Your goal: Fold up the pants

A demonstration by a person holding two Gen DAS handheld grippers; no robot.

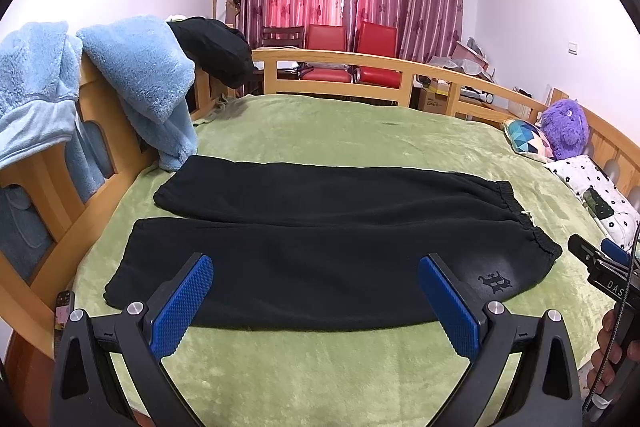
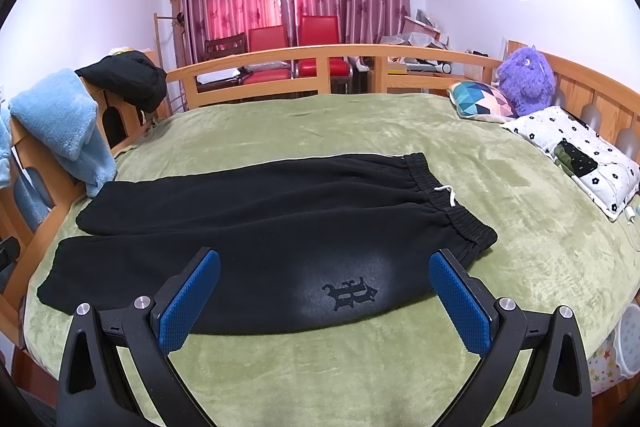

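Note:
Black pants (image 1: 328, 239) lie flat on the green blanket (image 1: 320, 379), both legs stretched to the left and the elastic waistband at the right; they also show in the right wrist view (image 2: 272, 239). A dark logo (image 2: 352, 294) sits near the waist on the near leg. A white drawstring (image 2: 447, 193) lies at the waistband. My left gripper (image 1: 316, 271) is open and empty, hovering over the near leg. My right gripper (image 2: 325, 267) is open and empty over the logo area; it also shows at the right edge of the left wrist view (image 1: 600, 263).
A wooden bed rail (image 1: 360, 67) runs around the bed. Light blue fleece (image 1: 140, 79) and a black garment (image 1: 216, 47) hang on the left rail. Pillows (image 2: 576, 155) and a purple plush toy (image 2: 524, 83) lie at the right. Red chairs (image 2: 316, 47) stand behind the bed.

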